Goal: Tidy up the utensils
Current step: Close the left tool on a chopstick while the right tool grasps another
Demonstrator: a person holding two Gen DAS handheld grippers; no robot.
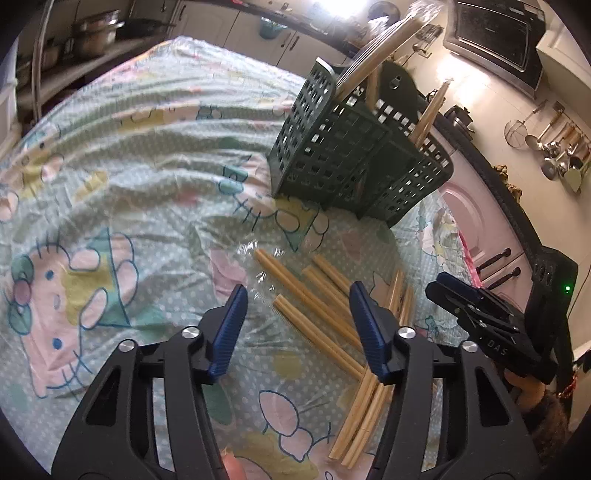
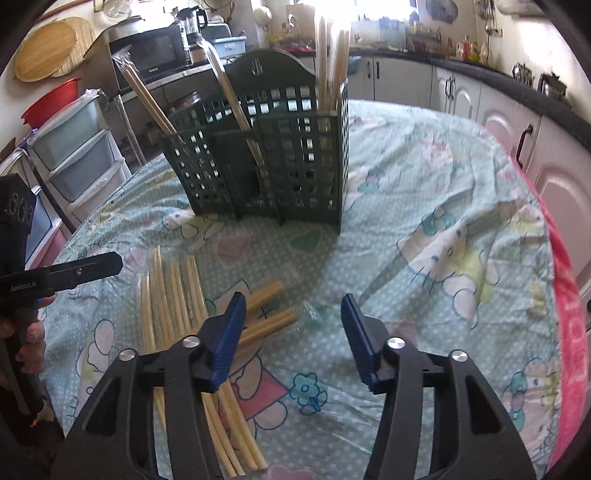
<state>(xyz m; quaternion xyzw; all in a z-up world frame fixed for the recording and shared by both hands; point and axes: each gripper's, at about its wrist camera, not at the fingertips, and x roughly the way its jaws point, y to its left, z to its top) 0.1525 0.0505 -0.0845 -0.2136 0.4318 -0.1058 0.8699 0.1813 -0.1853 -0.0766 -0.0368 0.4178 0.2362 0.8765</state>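
Observation:
A dark green slotted utensil caddy (image 1: 354, 155) (image 2: 273, 162) stands on the table with several wrapped bamboo chopsticks (image 2: 328, 59) upright in its compartments. More wrapped chopstick pairs (image 1: 317, 306) (image 2: 173, 295) lie loose on the cloth in front of it. My left gripper (image 1: 299, 317) is open and empty, hovering just above the loose chopsticks. My right gripper (image 2: 293, 325) is open and empty, with the loose chopsticks under its left finger. The right gripper also shows in the left wrist view (image 1: 480, 317), and the left gripper in the right wrist view (image 2: 74, 275).
The table wears a pale green cartoon-print cloth (image 1: 110, 184) under clear plastic. Kitchen counters, white cabinets (image 2: 461, 92), a microwave (image 2: 147, 55) and plastic drawers (image 2: 77, 158) surround it. Pots stand on a shelf (image 1: 96, 29).

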